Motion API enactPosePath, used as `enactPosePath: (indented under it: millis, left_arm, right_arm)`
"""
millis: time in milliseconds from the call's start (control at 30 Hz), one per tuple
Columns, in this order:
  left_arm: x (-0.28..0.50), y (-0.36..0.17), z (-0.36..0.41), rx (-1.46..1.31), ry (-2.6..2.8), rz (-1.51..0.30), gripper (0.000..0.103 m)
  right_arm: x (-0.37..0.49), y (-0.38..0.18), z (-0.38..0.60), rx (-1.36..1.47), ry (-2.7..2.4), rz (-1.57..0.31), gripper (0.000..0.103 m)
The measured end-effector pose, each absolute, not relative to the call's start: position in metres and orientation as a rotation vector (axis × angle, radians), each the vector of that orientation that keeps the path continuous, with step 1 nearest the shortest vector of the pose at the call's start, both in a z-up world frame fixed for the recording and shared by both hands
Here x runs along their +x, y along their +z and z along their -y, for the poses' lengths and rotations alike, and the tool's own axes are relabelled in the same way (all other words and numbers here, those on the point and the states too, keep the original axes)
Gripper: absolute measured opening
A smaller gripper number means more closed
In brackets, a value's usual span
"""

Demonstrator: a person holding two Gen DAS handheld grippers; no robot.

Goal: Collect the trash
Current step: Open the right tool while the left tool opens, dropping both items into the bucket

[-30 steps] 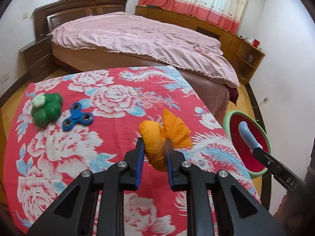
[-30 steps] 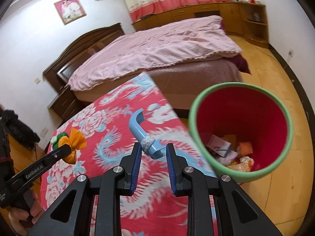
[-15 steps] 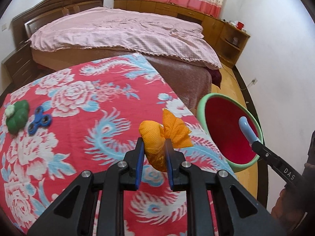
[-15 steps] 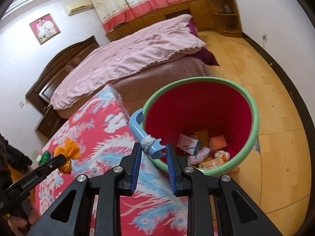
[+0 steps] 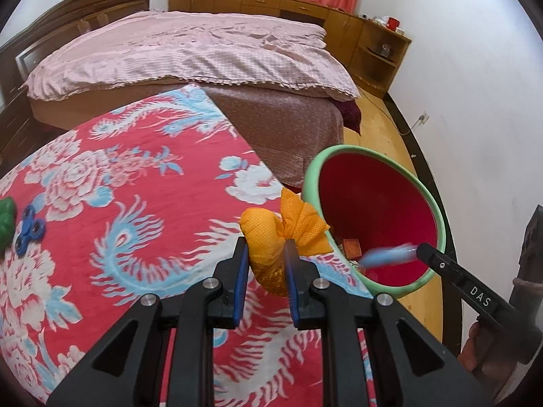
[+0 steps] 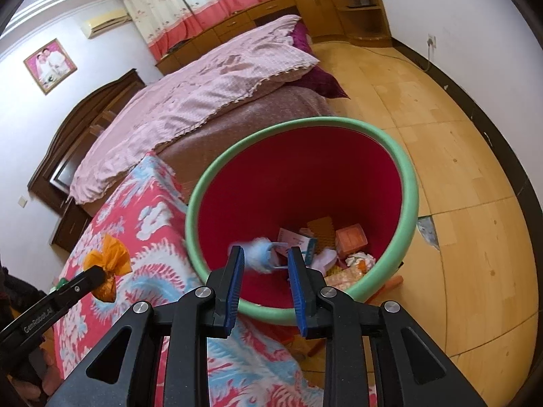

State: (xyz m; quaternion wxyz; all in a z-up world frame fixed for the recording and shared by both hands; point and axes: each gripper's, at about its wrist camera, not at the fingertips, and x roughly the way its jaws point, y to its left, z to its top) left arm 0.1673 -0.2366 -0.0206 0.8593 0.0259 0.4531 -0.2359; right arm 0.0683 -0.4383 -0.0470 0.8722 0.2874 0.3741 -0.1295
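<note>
Since a second ago, my right gripper (image 6: 264, 264) has moved over the green-rimmed bin (image 6: 409, 203); its fingers now stand apart, the blurred blue scrap (image 6: 259, 257) loose between them. My left gripper (image 5: 265, 264) stays clamped on the orange wad (image 5: 271, 237) beside the bin, which holds small boxes and wrappers (image 6: 339, 247).

The bin (image 6: 405, 183) stands on the floor (image 6: 468, 156) just beside the corner of the cloth-covered table (image 5: 142, 210), between the table and the wall. The bed (image 5: 190, 54) lies behind both, its headboard to the left. Boxes and wrappers (image 6: 339, 247) lie in the bottom of the bin. A blurred plastic piece (image 6: 259, 254) is above the bin's inside. A knotted bag (image 5: 275, 240) hangs over the table's edge nearest the bin. A spinner toy (image 5: 30, 232) lies far left on the table, a lumpy toy (image 5: 6, 217) just beside it.
</note>
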Motion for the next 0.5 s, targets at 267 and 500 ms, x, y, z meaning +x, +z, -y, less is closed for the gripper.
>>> enactPosePath:
  millis: [267,500]
  left_arm:
    - [0.170,-0.025,0.270,0.091,-0.563,-0.951,0.020]
    - [0.171,-0.033,0.306,0.133,-0.642,-0.955,0.020]
  right_arm:
    - [0.064,-0.048,0.449,0.604,-0.300,-0.770,0.028]
    - [0.056,-0.047,0.463,0.596,-0.347,-0.759,0.028]
